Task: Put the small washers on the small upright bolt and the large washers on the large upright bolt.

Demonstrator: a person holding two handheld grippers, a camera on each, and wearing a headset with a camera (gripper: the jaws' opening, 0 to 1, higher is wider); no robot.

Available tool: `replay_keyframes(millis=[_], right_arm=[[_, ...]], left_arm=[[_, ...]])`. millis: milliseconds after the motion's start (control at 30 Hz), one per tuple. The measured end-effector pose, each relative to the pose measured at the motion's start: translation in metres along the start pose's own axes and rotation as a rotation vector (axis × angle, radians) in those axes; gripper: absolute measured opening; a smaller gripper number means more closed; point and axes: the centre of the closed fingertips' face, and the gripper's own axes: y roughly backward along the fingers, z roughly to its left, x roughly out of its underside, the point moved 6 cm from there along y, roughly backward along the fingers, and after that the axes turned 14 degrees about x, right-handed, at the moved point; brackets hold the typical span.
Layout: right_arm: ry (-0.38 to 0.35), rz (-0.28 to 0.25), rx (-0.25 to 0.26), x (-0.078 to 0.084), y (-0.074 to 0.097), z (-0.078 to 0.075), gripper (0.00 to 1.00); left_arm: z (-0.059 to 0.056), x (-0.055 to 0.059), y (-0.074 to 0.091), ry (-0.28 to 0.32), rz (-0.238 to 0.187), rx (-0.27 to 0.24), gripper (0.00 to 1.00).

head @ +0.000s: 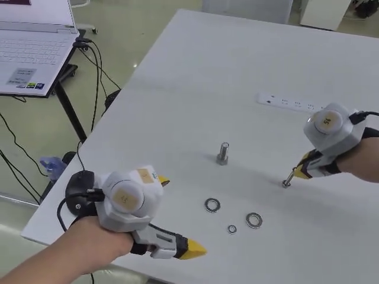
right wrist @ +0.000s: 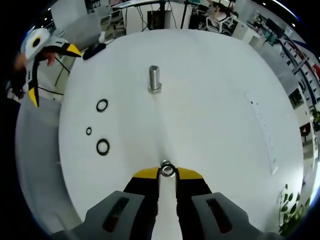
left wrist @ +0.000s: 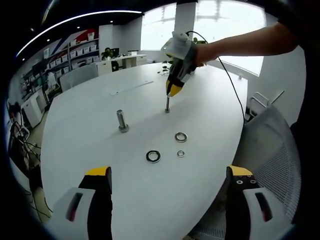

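The right gripper [right wrist: 167, 174] jaws pinch a small washer [right wrist: 167, 169] at the top of the small bolt [head: 286, 180]. The left gripper [left wrist: 169, 171] jaws are wide apart. Three loose washers [head: 212, 205] lie on the counter [head: 207, 89] near the big bolt [head: 222, 152].

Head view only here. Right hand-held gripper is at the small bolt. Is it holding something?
Observer: Yes. In the right gripper view, the right hand-held gripper pinches a small ring, probably a washer, at the top of the small bolt.
Operator: Left one loaded?
Observer: No. In the left gripper view, the left hand-held gripper has its jaws wide apart with nothing between them.
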Motion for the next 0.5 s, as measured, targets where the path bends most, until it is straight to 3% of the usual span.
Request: replay_keyframes(millis=[500], right_arm=[[0.015, 0.022, -0.011, 0.0005, -0.0092, 0.0029, 0.12]], left_arm=[[0.0015, 0.0013, 0.0005, -0.007, 0.007, 0.003, 0.99]])
